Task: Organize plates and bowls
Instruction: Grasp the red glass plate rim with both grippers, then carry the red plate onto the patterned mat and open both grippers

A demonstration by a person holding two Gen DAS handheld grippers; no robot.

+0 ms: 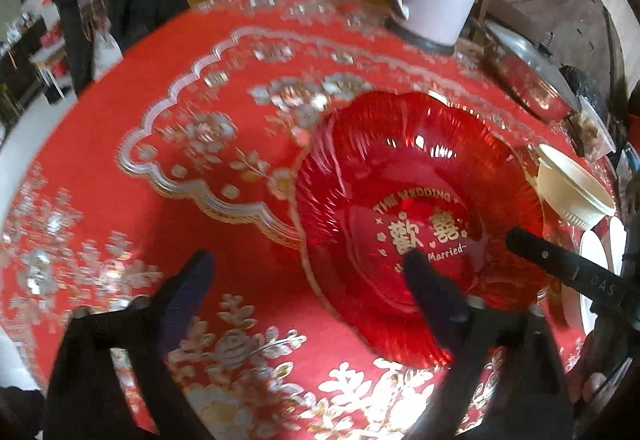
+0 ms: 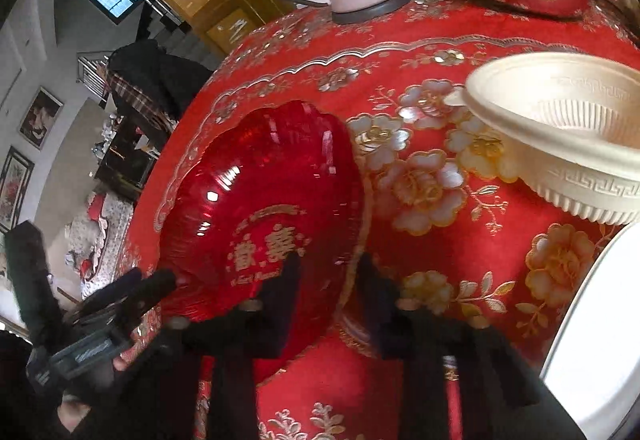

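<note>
Straddling the red plate (image 2: 256,199) rim, both hand-held grippers (image 1: 308,280) (image 2: 328,280) angle downward, jaws spread.

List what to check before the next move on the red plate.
1. Right tongs straddle the plate rim, one finger inside and one outside: ok.
2. Right tongs clamped on the rim: cannot tell.
3. Left tongs open wide, one finger over the plate and the other over the cloth: ok.
4. Plate empty: ok.
5. Bowl apart from the plate: ok.
6. Plate lying flat on the cloth: cannot tell, the view is blurred.
</note>
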